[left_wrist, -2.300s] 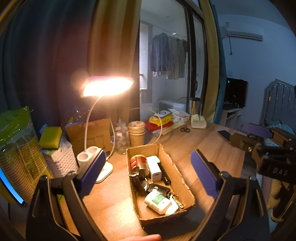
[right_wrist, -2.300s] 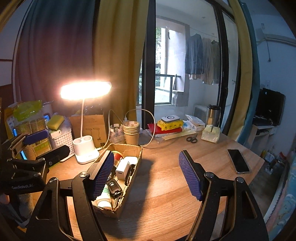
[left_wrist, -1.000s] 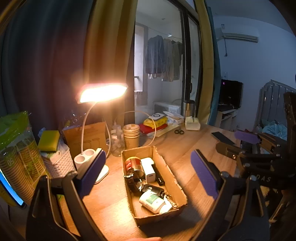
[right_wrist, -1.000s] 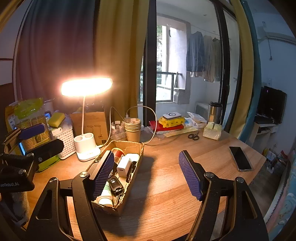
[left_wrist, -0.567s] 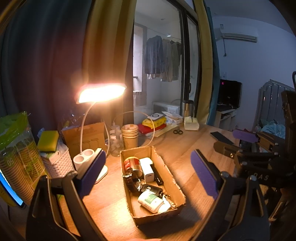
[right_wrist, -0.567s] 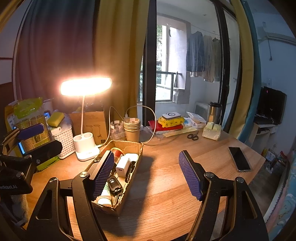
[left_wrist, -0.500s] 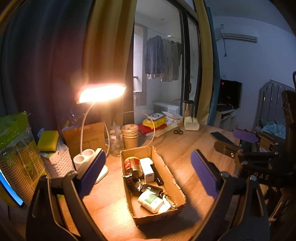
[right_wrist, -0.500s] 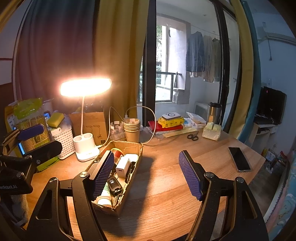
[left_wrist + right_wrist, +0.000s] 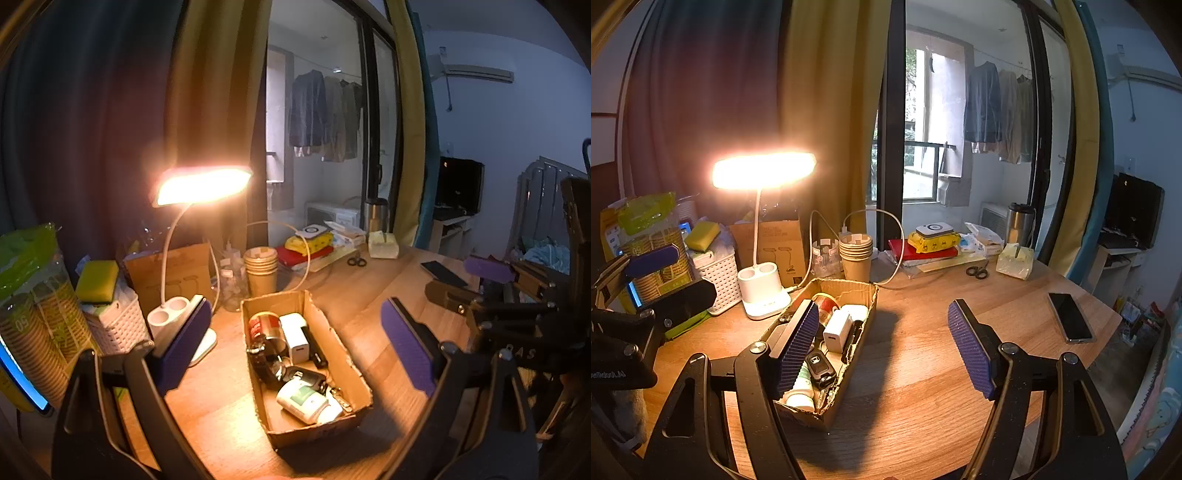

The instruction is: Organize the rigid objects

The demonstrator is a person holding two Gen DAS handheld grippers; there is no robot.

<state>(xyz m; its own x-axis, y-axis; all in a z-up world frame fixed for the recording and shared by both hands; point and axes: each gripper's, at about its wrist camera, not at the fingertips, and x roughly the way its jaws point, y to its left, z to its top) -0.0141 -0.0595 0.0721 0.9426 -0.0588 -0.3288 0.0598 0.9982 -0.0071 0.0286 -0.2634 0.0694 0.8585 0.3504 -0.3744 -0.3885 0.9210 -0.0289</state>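
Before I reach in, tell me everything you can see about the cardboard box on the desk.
The cardboard box is a shallow, open-topped tray of brown corrugated card with ragged, torn rims. It sits flat on the wooden desk, lengthwise away from the cameras, just in front of the stack of paper cups and beside the lamp base. Inside lie a red can, a white charger, a black car key and a white bottle. Neither gripper touches it.

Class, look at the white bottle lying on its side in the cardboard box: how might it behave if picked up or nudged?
The white bottle is round and on its side, so it may roll. It looks like smooth plastic: probably light, stiff and slightly slippery.
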